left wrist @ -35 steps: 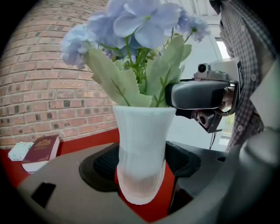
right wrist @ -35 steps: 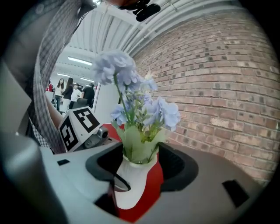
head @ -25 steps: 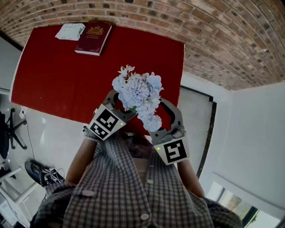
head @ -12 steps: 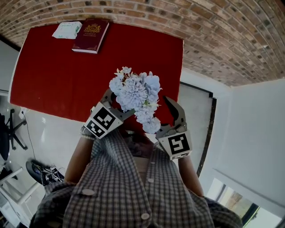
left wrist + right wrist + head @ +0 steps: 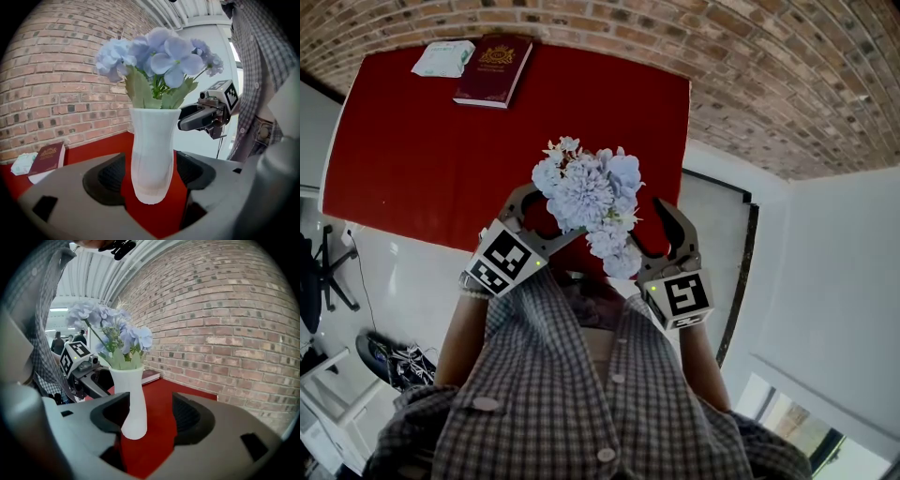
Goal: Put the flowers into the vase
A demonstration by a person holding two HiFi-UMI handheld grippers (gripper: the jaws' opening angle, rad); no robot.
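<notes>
The flowers (image 5: pixel 589 192) stand with their stems inside the vase (image 5: pixel 152 154), and the vase stands upright on the red surface (image 5: pixel 422 141), so I judge the placement itself to be done and the main hazard to be the withdrawal. The vase is tall and narrow-waisted with a heavy bloom head on top. A sideways nudge from either gripper would tip it, and it stands near the surface edge on my side, so a topple toward me could carry it off. The second hazard is snagging, because the blooms spread wider than the vase neck and overhang both grippers in the head view. Lifting a gripper straight up would catch petals or leaves and drag the stems out. I therefore judge a level retreat, directly away from the vase, to be the safe path. The left gripper (image 5: pixel 546 220) is released, jaws spread wide, with the lower body of the vase between its pads. The gap to each pad is slim, and I cannot confirm whether one pad touches the vase. The right gripper (image 5: pixel 649 246) is also released and wide apart, holding nothing. In its own view the vase stands ahead of the jaws, offset toward one side. A dark red book (image 5: pixel 494 70) lies well apart from the vase, at the far corner.
</notes>
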